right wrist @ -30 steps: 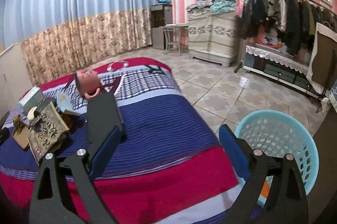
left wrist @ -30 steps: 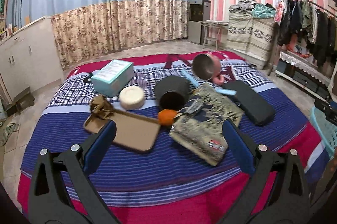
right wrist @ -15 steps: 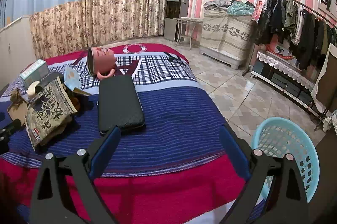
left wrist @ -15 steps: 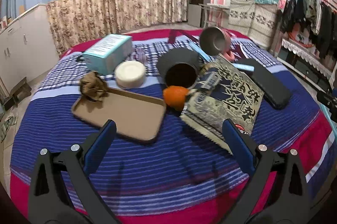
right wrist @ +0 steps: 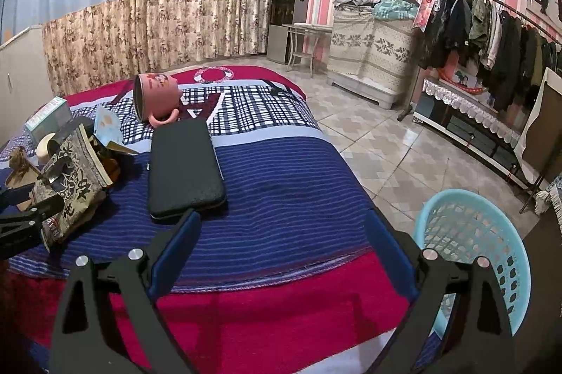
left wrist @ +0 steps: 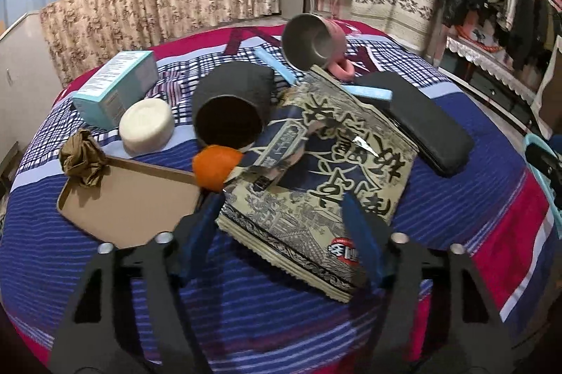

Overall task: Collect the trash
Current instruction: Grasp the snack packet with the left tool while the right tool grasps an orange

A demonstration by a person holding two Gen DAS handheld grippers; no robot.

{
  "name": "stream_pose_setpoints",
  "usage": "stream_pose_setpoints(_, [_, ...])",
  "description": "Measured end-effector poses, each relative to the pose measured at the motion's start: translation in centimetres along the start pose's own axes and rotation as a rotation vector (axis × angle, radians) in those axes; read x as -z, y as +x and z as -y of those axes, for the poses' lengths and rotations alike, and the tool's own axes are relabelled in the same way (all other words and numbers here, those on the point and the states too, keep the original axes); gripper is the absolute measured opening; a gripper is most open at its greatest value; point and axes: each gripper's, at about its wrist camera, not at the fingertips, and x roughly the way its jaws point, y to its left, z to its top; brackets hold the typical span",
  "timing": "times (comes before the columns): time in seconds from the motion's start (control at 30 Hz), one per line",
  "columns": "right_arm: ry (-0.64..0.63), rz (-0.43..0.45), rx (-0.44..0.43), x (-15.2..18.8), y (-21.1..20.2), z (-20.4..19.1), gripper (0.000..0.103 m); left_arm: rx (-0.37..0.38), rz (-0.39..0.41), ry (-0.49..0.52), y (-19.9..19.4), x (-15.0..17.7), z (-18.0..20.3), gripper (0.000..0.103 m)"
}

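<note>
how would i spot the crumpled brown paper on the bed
Start at the bed with the blue striped cover and find the flat brown tray on its left side. The crumpled brown paper sits on the tray's far left corner, beside the round white tub; nothing else there is wrinkled.

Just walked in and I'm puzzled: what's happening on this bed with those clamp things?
A person is tidying trash off the bed with two clamps. The left hand-held gripper is closing around the near edge of a printed snack bag that lies by an orange and a brown tray; its pads don't press it yet. The right hand-held gripper hangs open and empty over the bed's edge, next to a blue basket on the floor.
</note>
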Motion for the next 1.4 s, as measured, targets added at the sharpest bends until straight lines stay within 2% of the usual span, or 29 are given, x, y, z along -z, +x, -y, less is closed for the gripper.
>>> stream_pose_setpoints(0.03, [0.001,0.001,0.0,0.0,0.1,0.0,0.092,-0.009,0.012,0.006,-0.3,0.1,0.1,0.062])
stream_pose_setpoints(0.1, [0.009,0.001,-0.003,0.0,0.1,0.1,0.092,-0.003,0.021,0.006,-0.6,0.1,0.2,0.047])
stream_pose_setpoints(0.2, [0.009,-0.001,-0.002,0.0,0.2,0.1,0.092,0.011,0.028,0.001,-0.9,0.3,0.1,0.032])
stream_pose_setpoints(0.47, [0.011,0.002,0.002,0.3,0.2,0.0,0.092,0.012,0.078,0.004,-2.4,0.2,0.2,0.008])
stream_pose_setpoints(0.77, [0.0,0.002,0.001,0.2,0.1,-0.4,0.092,0.025,0.192,-0.011,-6.1,-0.7,-1.0,0.004])
stream_pose_setpoints(0.93, [-0.004,0.008,-0.016,0.3,0.0,-0.9,0.092,0.02,0.222,-0.029,-7.5,-1.2,-2.5,0.003])
stream_pose_setpoints(1.23, [-0.034,0.005,-0.086,0.4,-0.1,-4.3,0.092,-0.023,0.269,-0.1,-10.1,-1.1,-7.8,0.002])
stream_pose_setpoints(1.4, [-0.071,-0.001,-0.149,0.3,0.0,-7.1,0.092,-0.067,0.261,-0.139,-10.3,-0.5,-11.3,0.002])
